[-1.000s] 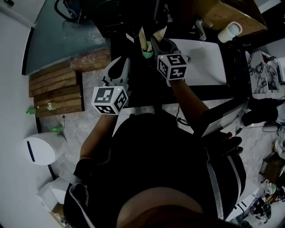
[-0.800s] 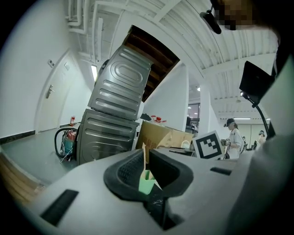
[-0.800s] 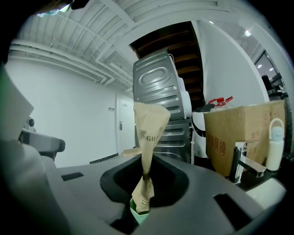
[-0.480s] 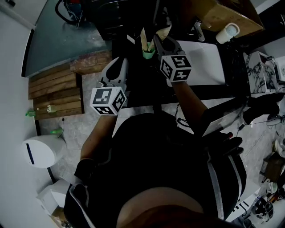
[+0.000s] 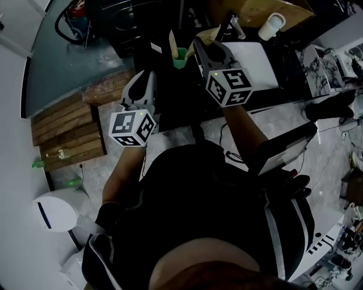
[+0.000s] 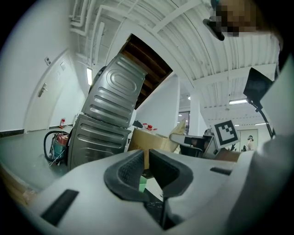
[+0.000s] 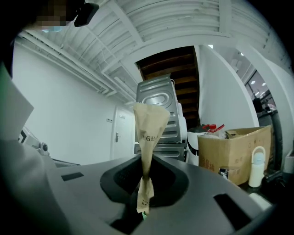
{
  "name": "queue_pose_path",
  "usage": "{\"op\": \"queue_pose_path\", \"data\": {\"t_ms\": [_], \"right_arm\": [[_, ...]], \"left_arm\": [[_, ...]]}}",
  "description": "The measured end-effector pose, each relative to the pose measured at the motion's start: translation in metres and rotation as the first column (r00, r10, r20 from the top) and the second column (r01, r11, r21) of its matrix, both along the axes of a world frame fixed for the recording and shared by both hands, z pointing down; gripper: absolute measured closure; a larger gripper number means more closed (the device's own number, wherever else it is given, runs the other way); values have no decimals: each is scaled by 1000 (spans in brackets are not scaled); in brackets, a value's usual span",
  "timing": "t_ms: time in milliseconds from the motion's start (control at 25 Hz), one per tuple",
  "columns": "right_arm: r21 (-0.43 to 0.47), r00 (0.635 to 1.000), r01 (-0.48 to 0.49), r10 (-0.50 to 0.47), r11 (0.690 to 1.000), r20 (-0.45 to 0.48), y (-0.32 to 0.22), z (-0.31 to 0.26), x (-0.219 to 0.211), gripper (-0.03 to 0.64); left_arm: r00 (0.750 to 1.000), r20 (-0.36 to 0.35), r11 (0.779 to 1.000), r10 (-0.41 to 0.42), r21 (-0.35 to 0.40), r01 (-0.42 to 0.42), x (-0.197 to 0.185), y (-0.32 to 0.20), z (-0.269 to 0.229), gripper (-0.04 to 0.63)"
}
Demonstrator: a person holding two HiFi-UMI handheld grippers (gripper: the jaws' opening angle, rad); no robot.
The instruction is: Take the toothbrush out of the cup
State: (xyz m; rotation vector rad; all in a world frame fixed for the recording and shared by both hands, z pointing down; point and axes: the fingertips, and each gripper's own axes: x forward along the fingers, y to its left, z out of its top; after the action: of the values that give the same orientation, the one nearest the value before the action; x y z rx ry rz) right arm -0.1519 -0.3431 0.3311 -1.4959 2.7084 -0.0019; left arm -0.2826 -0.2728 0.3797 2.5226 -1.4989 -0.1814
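A small green cup [image 5: 180, 57] stands on the dark counter, with a tan paper-wrapped stick [image 5: 173, 41] still upright in it. My right gripper [image 5: 203, 46] is raised just right of the cup and shut on a paper-wrapped toothbrush [image 5: 211, 35]. In the right gripper view the wrapper [image 7: 149, 128] rises straight up from between the closed pads [image 7: 146, 176]. My left gripper [image 5: 143, 79] hangs to the cup's lower left, apart from it. Its jaws [image 6: 145, 161] leave only a narrow gap with nothing in it; the cup [image 6: 142, 183] shows beyond.
A white basin [image 5: 255, 59] with a faucet [image 5: 235, 25] lies right of the cup. A white bottle [image 5: 271, 25] and a cardboard box [image 5: 266, 8] are behind it. A metal machine [image 6: 110, 119] stands at the back left. Wooden slats [image 5: 62, 124] and a white bin [image 5: 57, 209] are on the floor.
My right gripper has risen toward the camera with the wrapped toothbrush and now stands clear of the cup. The left gripper shifted slightly up and left.
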Motion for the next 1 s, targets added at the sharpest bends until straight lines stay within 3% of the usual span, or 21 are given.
{"op": "queue_pose_path", "data": {"t_ms": [440,1000], "right_arm": [[15,996,-94,94,995,-9,57,-19,14,571],[5,996,-89,89,996,-5,66,-20,38,572]], "left_arm": [[998,-47,999,48,19,-47,-14,15,-8,588],[1000,10,1000,8,21,-8,9,-22,-5,586]]}}
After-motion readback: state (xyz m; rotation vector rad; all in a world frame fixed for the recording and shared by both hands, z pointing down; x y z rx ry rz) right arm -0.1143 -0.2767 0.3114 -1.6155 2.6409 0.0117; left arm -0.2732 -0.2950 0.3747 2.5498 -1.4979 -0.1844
